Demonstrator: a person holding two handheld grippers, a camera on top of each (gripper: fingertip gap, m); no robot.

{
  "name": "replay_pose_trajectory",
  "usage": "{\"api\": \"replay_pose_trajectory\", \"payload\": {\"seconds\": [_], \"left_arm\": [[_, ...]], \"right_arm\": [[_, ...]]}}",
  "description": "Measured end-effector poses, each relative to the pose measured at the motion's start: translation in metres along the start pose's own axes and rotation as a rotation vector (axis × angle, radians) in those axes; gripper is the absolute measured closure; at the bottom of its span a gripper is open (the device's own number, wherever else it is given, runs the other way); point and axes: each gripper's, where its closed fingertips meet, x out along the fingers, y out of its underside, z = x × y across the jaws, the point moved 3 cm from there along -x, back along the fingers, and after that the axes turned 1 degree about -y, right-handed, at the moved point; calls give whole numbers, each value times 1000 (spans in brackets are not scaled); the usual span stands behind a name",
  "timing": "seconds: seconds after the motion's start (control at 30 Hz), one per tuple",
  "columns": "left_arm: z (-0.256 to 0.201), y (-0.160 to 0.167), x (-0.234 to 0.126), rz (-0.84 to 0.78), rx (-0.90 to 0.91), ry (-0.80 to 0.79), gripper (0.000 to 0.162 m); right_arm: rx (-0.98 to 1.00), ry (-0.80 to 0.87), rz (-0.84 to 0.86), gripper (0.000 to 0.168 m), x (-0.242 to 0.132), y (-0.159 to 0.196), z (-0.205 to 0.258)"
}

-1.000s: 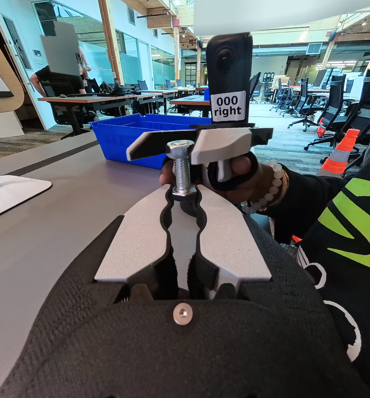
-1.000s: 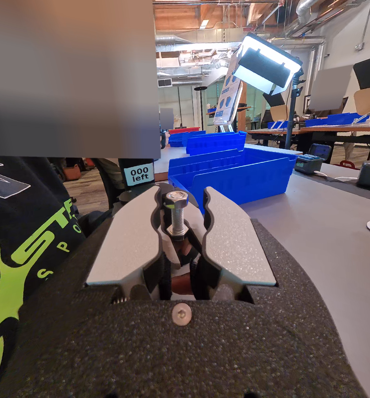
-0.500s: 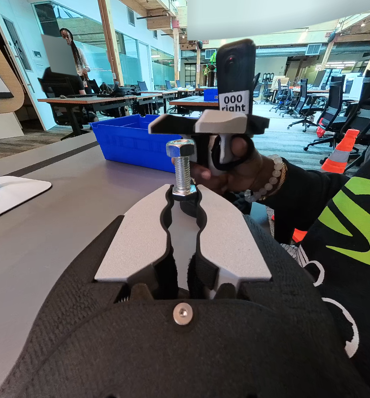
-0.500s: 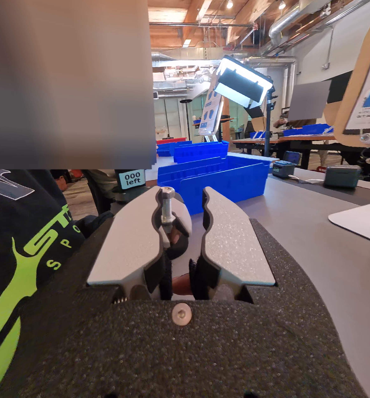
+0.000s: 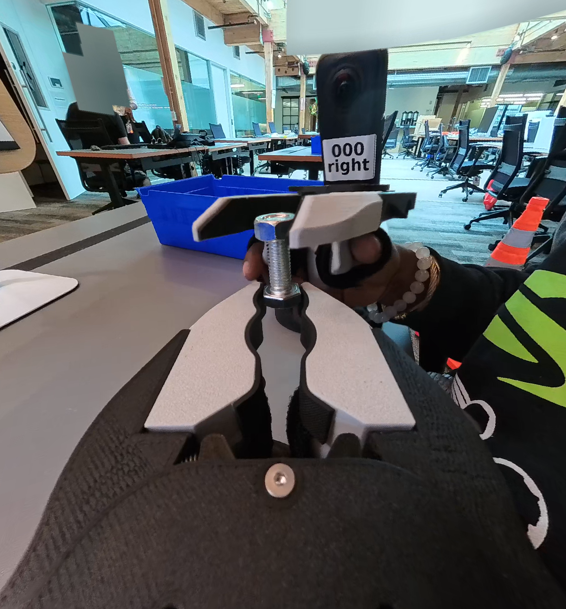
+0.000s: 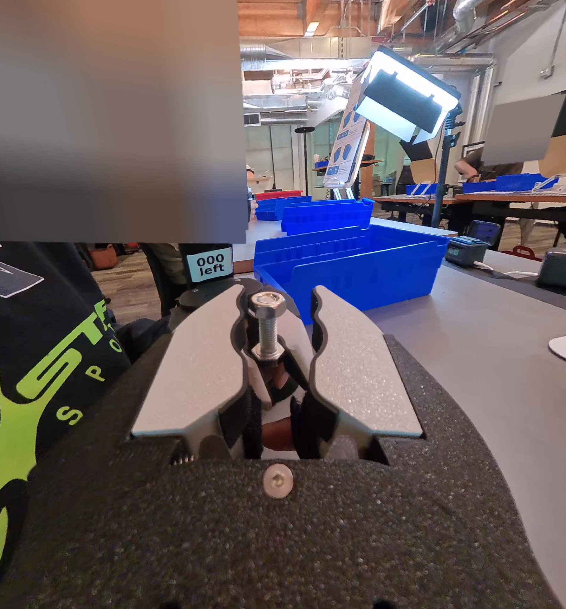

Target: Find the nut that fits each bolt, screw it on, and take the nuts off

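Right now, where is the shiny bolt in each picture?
Left wrist view: the bolt stands upright just above centre, its nut pinched at the tips of the left claw.
Right wrist view: the bolt stands at centre, between the fingers of the right claw.
Shared landmark: the blue bin on the grey table behind it.

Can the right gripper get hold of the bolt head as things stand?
Probably yes. The right gripper is open with a finger on either side of the bolt head, and nothing lies between them. The left gripper clamps the nut lower down, clear of the head.
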Motion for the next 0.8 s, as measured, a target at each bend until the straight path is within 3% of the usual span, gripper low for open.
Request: {"api": "replay_pose_trajectory", "payload": {"seconds": [0.37,0.8], "left_arm": [[0,-1,-1,-6,-3,-1,144],[0,0,0,-3,0,-2,144]], "right_arm": [[-11,108,-38,133,-39,-8,-14],[-18,-2,10,131,1,0,1]]}}
